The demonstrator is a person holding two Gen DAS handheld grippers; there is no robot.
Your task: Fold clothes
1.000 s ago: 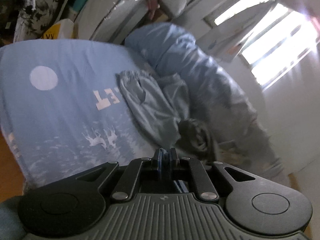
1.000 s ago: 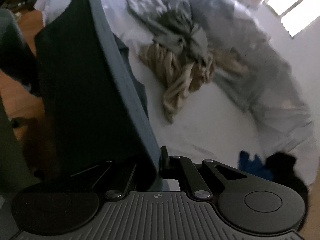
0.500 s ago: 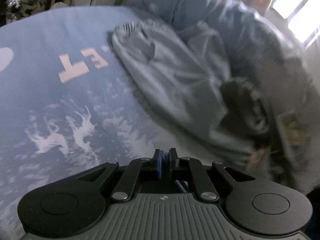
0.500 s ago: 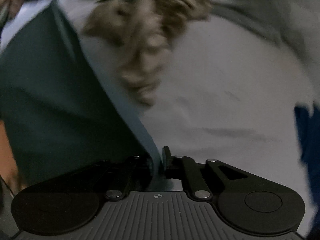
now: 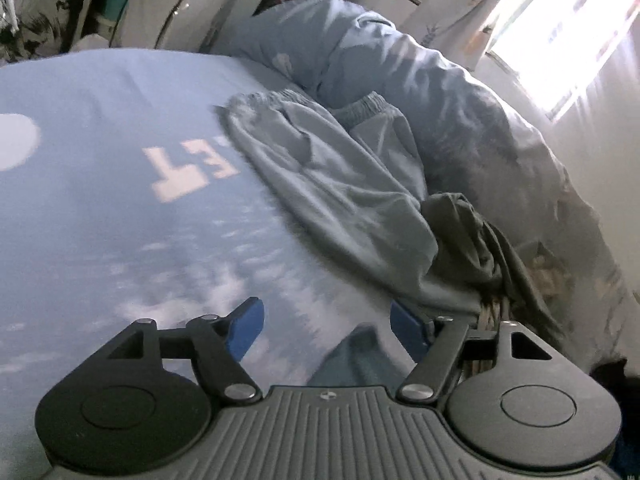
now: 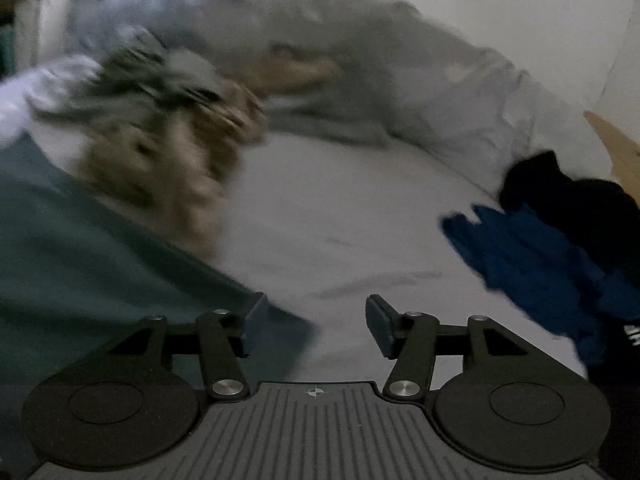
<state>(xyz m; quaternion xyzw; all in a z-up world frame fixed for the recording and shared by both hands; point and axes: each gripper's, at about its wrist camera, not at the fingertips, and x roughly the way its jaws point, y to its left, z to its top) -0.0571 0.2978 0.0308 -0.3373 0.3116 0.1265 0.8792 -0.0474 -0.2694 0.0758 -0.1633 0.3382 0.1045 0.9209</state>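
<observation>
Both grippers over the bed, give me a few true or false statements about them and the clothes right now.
1. The left gripper is open. True.
2. The right gripper is clamped on the dark green garment. False: its jaws are apart; the garment lies by its left finger.
3. Grey-blue shorts lie on the blue printed bedsheet. True.
4. The royal blue garment sits left of the right gripper. False: it is on the right.

A dark teal garment (image 6: pixel 92 248) lies flat on the bed at the left of the right wrist view. Grey-blue elastic-waist trousers (image 5: pixel 332 188) lie crumpled beside a dark grey garment (image 5: pixel 468 240). A royal-blue garment (image 6: pixel 532 256) lies rumpled at right.
</observation>
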